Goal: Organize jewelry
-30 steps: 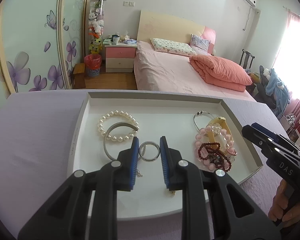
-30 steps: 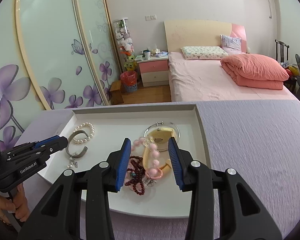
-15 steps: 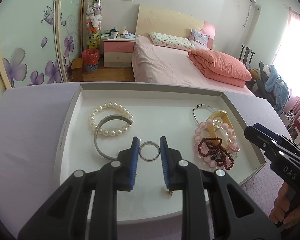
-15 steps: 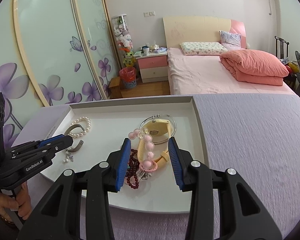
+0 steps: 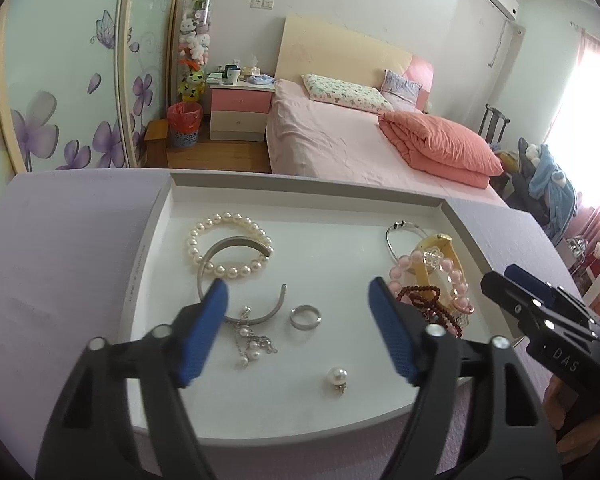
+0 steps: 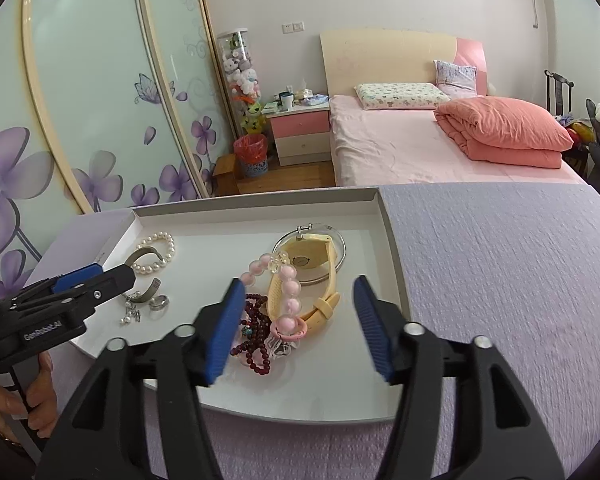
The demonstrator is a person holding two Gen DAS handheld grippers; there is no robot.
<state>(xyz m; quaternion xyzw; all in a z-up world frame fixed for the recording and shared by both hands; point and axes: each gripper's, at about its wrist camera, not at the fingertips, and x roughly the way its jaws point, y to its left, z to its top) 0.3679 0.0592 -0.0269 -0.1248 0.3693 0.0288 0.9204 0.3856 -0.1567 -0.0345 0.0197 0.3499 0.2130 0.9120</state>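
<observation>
A white tray [image 5: 148,248] holds the jewelry. At its left lie a pearl bracelet [image 5: 228,246] and a silver cuff [image 5: 236,280]. In the middle lie a silver ring [image 5: 305,317], a pearl chain [image 5: 252,344] and a pearl pendant [image 5: 337,376]. My left gripper [image 5: 297,286] hovers over the ring, its jaws opening and pressing on nothing. At the tray's right are a yellow watch [image 6: 316,256], pink beads [image 6: 290,288], dark red beads [image 6: 256,320] and a silver hoop [image 6: 340,248]. My right gripper [image 6: 299,282] hangs above this heap, its jaws opening and free of it.
The tray [image 6: 392,248] sits on a lilac cloth-covered table [image 6: 500,280], with bare cloth to its right. The left gripper [image 6: 108,276] and a person's hand [image 6: 4,400] show at the left edge. A pink bed [image 5: 340,148] and a nightstand [image 5: 240,112] stand beyond.
Both grippers' jaws have spread much wider. The left jaws, earlier narrow around the ring, now stand far apart, uncovering the pearl chain and pendant. Neither hand has shifted noticeably.
</observation>
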